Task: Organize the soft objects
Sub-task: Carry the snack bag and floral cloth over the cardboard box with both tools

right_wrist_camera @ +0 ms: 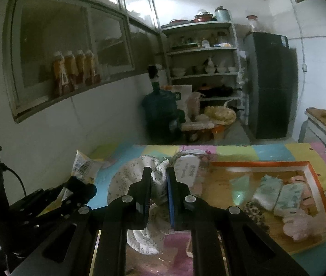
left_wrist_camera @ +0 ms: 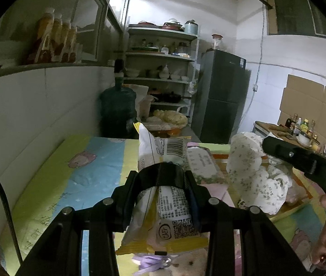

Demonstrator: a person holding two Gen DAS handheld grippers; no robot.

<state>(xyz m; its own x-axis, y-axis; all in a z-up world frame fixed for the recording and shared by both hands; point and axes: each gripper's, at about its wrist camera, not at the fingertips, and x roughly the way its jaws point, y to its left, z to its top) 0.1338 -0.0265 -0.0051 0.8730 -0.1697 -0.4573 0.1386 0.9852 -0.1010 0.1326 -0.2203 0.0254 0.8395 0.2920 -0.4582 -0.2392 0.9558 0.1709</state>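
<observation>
My left gripper (left_wrist_camera: 161,174) is shut on a white and yellow snack bag (left_wrist_camera: 163,151) with a barcode, held above the colourful mat (left_wrist_camera: 94,168); the bag also shows in the right wrist view (right_wrist_camera: 83,165). My right gripper (right_wrist_camera: 158,172) is shut on a white floral cloth (right_wrist_camera: 135,174), which hangs in the left wrist view (left_wrist_camera: 248,168). An orange-rimmed tray (right_wrist_camera: 314,172) at the right holds several folded soft items (right_wrist_camera: 287,195). A labelled pouch (right_wrist_camera: 187,169) lies beyond the cloth.
A plush toy with a purple ribbon (left_wrist_camera: 176,262) lies under the left gripper. A white wall (left_wrist_camera: 36,105) runs along the mat's left side. Beyond the mat stand a water jug (left_wrist_camera: 118,108), shelves (left_wrist_camera: 160,69) and a dark fridge (left_wrist_camera: 220,99).
</observation>
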